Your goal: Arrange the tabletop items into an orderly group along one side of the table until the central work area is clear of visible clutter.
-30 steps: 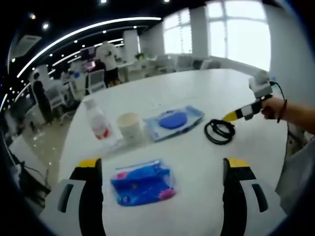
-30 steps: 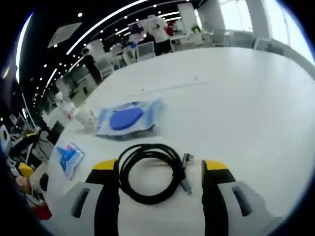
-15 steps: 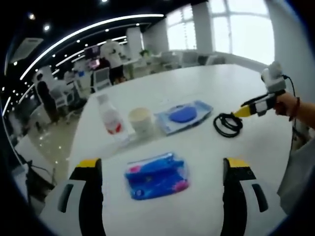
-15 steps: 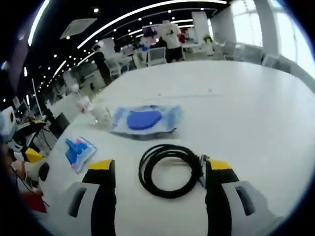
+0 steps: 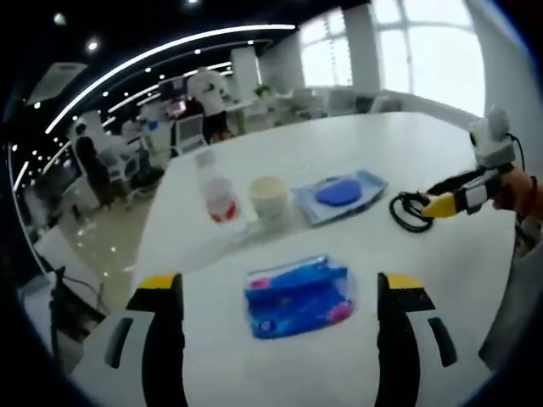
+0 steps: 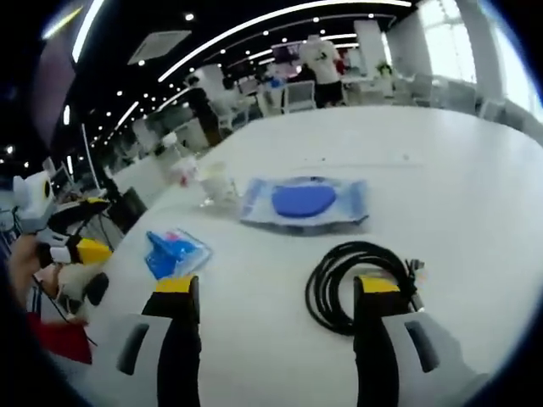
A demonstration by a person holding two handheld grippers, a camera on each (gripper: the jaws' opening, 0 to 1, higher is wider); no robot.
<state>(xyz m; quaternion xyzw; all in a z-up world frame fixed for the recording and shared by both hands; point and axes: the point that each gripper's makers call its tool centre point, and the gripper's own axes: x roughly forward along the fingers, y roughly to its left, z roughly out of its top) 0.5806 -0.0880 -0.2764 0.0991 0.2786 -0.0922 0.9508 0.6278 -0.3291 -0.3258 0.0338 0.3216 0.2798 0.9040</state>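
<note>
Both cameras have swung since a second ago, so don't read it as the items moving. Coiled black cable (image 6: 363, 284) used to sit centred between the right hand-held gripper (image 6: 276, 297) jaws; now it's off at 3 o'clock, touching the right jaw tip, jaws spread and holding nothing. Left hand-held gripper (image 5: 280, 292) is spread too, with the blue-and-pink plastic packet (image 5: 299, 296) lying between its tips on the white tabletop (image 5: 365, 153). Further out at 12 o'clock: cream paper cup (image 5: 269, 197), clear bottle with red label (image 5: 218, 193), blue disc in a clear pouch (image 5: 340, 193). Looks like nothing's grouped yet, and the right gripper needs re-centring on the cable.
</note>
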